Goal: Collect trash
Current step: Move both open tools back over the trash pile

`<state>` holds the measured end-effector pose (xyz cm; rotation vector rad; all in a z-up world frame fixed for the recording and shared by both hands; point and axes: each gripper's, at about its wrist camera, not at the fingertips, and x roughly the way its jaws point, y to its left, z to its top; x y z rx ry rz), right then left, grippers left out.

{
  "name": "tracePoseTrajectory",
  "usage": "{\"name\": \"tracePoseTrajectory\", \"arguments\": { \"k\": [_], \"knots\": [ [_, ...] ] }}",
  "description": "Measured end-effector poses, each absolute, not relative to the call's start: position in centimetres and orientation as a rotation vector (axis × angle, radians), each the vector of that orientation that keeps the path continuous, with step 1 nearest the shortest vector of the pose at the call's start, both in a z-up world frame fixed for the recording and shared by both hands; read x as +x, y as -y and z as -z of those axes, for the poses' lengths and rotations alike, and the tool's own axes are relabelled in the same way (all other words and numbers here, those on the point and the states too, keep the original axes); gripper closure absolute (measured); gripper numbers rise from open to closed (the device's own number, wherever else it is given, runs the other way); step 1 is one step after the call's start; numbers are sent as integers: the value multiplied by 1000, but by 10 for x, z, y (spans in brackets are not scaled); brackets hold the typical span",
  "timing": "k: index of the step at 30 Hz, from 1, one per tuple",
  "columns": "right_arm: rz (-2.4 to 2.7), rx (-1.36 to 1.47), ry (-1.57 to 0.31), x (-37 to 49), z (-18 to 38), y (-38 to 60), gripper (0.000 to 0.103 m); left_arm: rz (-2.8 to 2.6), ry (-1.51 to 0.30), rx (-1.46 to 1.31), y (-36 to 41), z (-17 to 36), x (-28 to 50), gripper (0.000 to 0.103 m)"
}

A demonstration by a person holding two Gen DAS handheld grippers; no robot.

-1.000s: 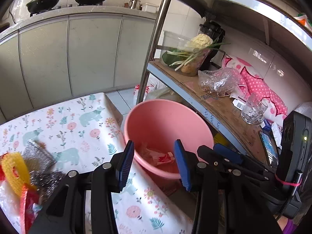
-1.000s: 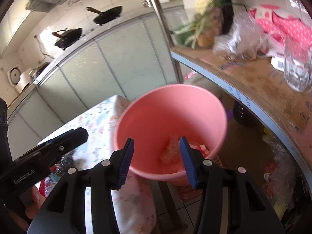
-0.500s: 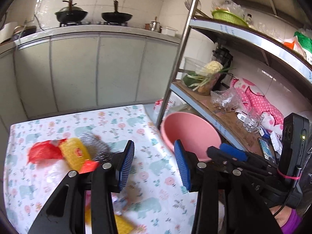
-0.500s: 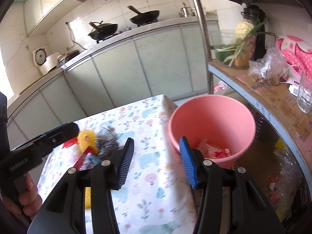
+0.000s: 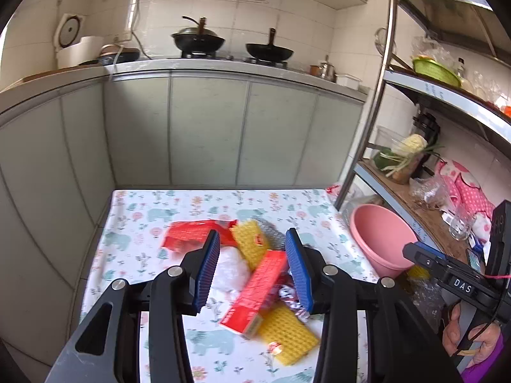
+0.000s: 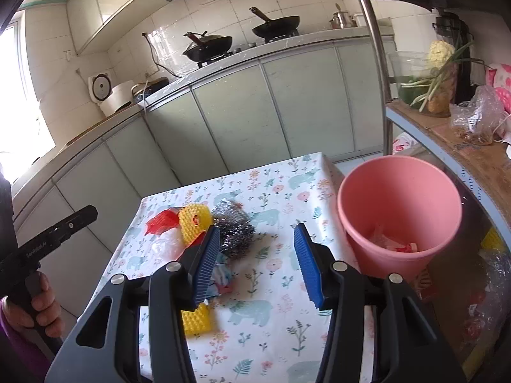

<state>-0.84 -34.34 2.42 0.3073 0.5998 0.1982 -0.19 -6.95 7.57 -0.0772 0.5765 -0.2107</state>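
The counter (image 5: pixel 153 210), draped in a floral cloth, carries a heap of trash near its middle. Just off its right edge stands the pink bin (image 6: pixel 399 210), with scraps of wrapper lying at its bottom. On the cloth, a red box (image 5: pixel 255 290) lies tilted across a yellow mesh sleeve (image 5: pixel 287 332), beside a crumpled clear plastic bag (image 5: pixel 230 271), a red wrapper (image 5: pixel 188 233) and a second yellow mesh piece (image 5: pixel 249 242). A steel wool scrubber (image 6: pixel 234 226) sits just behind them, touching the yellow mesh. The left tongs (image 5: pixel 252 271) hang released above the red box, gripping nothing. The right tongs (image 6: pixel 260 263) are likewise spread wide and empty, over bare cloth between the scrubber and the bin.
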Motion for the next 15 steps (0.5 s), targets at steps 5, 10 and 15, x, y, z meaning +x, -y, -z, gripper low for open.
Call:
{"name": "tracePoseTrajectory", "arguments": {
  "k": [5, 10, 15],
  "knots": [
    [-251, 313, -598, -13, -23, 331, 53, 129, -559, -114, 37, -80, -9, 61],
    [-285, 303, -607, -14, -23, 322, 53, 85, -551, -154, 15, -81, -14, 61],
    [-304, 290, -592, -15, -27, 317, 53, 64, -548, -162, 3, -87, -17, 61]
  ]
}}
